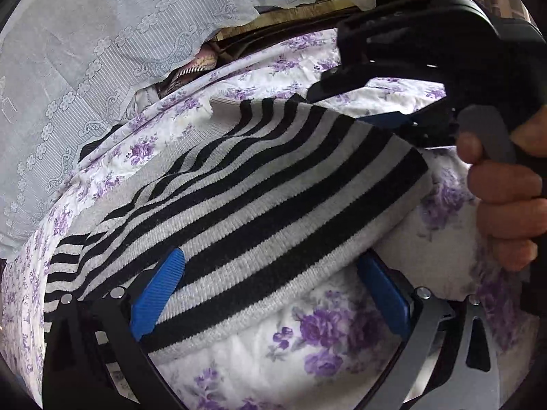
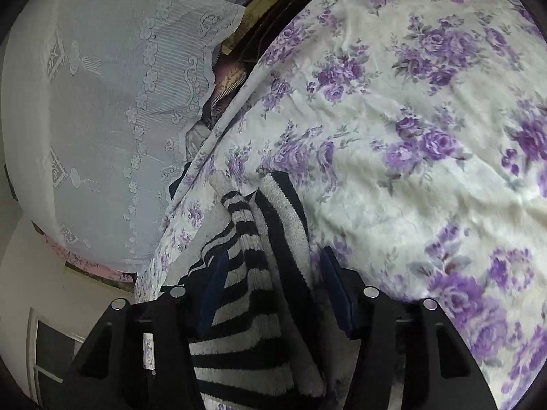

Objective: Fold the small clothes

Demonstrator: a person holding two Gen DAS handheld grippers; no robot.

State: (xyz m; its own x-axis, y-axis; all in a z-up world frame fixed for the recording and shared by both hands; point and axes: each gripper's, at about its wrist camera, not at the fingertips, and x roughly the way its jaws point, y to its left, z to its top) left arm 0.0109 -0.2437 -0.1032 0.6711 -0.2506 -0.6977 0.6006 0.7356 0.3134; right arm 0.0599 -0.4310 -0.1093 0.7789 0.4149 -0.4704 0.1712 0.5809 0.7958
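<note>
A small black-and-grey striped knit garment (image 1: 259,184) lies folded on a bed with a white and purple floral cover (image 1: 324,338). My left gripper (image 1: 273,290) is open, its blue pads (image 1: 157,294) spread wide over the garment's near edge. My right gripper (image 1: 386,119) shows at the garment's far right corner, held by a hand (image 1: 506,205). In the right wrist view the right gripper (image 2: 270,294) stands part open with a bunched fold of the striped garment (image 2: 253,273) between its dark blue pads (image 2: 336,294); the pads do not press it.
A pale blue lace cloth (image 1: 85,78) covers furniture left of the bed and also shows in the right wrist view (image 2: 95,102). A dark gap with a zipped item (image 1: 181,78) runs between them. The floral cover (image 2: 427,136) spreads to the right.
</note>
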